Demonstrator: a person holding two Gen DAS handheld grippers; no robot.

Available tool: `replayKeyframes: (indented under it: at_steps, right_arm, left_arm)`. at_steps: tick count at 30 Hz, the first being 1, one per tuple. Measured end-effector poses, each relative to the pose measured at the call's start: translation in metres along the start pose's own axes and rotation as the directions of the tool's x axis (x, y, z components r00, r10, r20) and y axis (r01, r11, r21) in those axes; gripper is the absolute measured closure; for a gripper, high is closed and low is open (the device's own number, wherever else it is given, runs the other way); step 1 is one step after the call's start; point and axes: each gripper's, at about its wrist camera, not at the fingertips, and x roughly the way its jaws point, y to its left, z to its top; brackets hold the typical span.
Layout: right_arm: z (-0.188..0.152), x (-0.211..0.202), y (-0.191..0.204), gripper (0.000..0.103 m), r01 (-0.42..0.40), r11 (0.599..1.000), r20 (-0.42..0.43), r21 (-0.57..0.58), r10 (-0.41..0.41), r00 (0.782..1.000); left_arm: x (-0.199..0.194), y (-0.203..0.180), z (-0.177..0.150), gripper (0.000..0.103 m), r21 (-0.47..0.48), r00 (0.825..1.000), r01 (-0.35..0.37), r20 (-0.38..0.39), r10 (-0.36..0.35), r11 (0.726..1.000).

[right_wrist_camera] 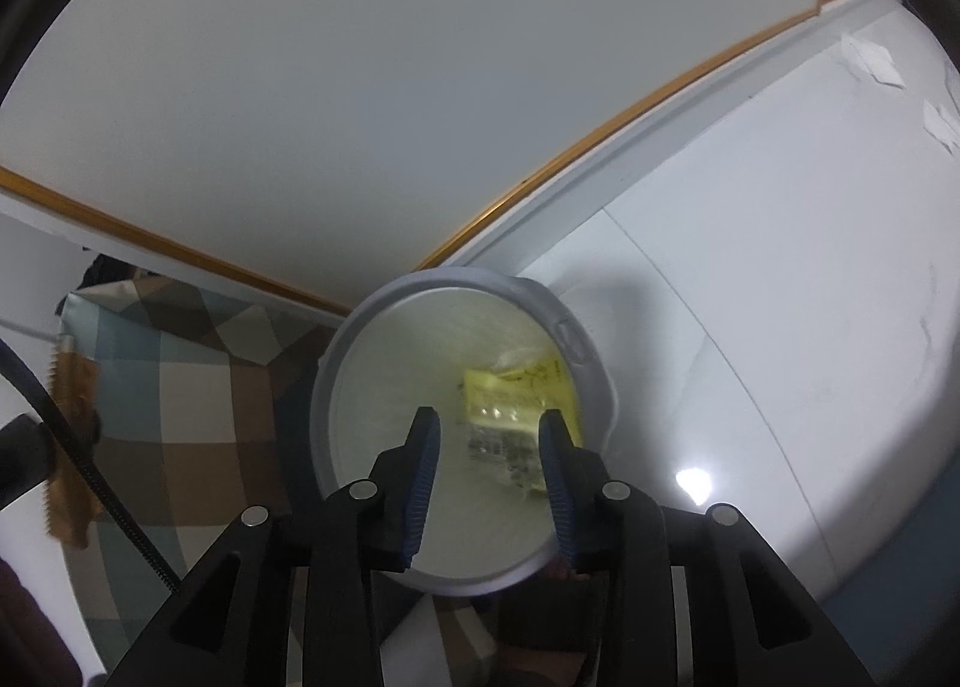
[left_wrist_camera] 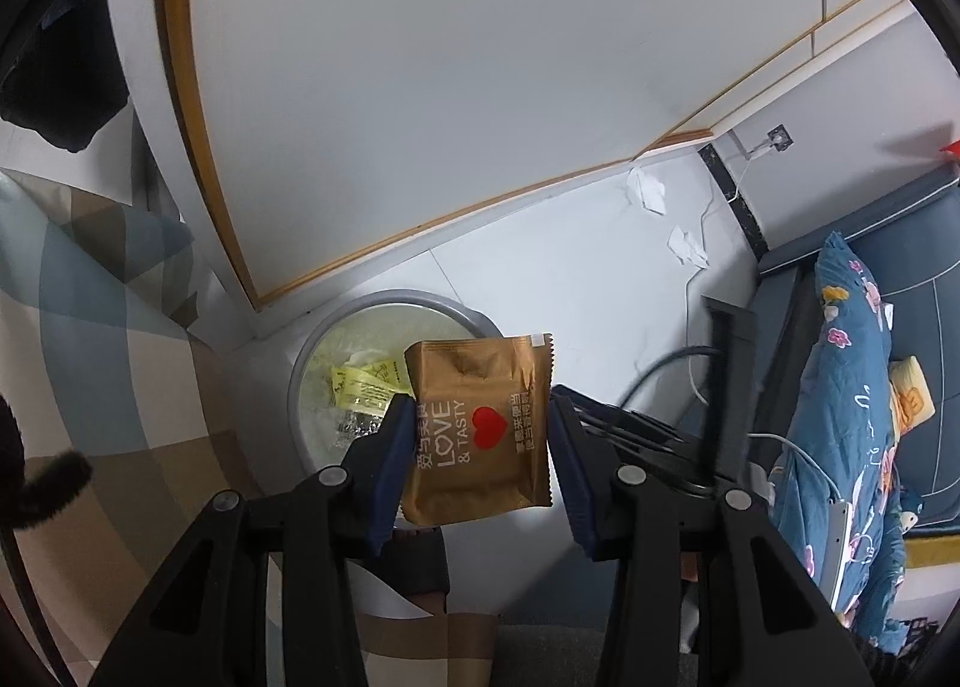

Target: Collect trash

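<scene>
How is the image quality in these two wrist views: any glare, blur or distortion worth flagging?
Left wrist view: strong fisheye bending of the door trim, a dark vignette at the corners, the brown snack packet sharp and evenly lit. Right wrist view: the same bending, a bright glare spot on the white floor, and the yellow wrapper inside the bin looks soft and smeared.

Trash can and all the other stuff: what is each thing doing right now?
trash can: open, lined, holding wrappers
yellow wrapper: lying inside the can
brown snack packet: held between the pads, above the can
left gripper: shut on the packet
right gripper: open, empty, over the can
crumpled tissues: lying on the floor
</scene>
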Motion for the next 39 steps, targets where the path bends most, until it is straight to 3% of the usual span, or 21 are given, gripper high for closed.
replayKeyframes:
  at_steps: [5,13,25,29,34,39]
  right_arm:
    - [-0.008,-0.028,-0.017,0.056,0.011,0.999,0.064,0.042,-0.014,0.998]
    - [-0.019,-0.06,-0.027,0.051,0.007,0.998,0.115,0.066,-0.015,0.993]
    - [-0.02,-0.087,-0.018,0.043,-0.038,0.998,0.176,0.055,0.028,0.984]
    - [-0.022,-0.092,-0.012,0.039,-0.037,0.999,0.172,0.031,0.031,0.985]
    - [-0.025,-0.104,-0.011,0.039,-0.022,1.0,0.188,0.017,0.018,0.982]
    - [-0.026,-0.119,-0.007,0.037,-0.023,1.0,0.214,0.021,0.018,0.977]
  left_arm:
    - [0.014,-0.004,0.001,0.063,0.006,0.999,-0.008,-0.036,0.009,1.0]
    - [0.027,-0.004,0.0,0.05,0.006,0.996,-0.065,-0.057,0.065,0.998]
    - [0.027,-0.003,0.0,0.038,-0.026,0.997,-0.049,-0.058,0.047,0.998]
    - [0.02,-0.002,-0.002,0.031,-0.034,0.998,-0.055,-0.032,0.054,0.998]
    - [0.01,0.001,-0.004,0.03,-0.051,0.999,-0.037,-0.005,0.037,0.998]
    - [-0.019,-0.003,-0.012,0.03,-0.035,0.995,-0.06,0.076,0.062,0.998]
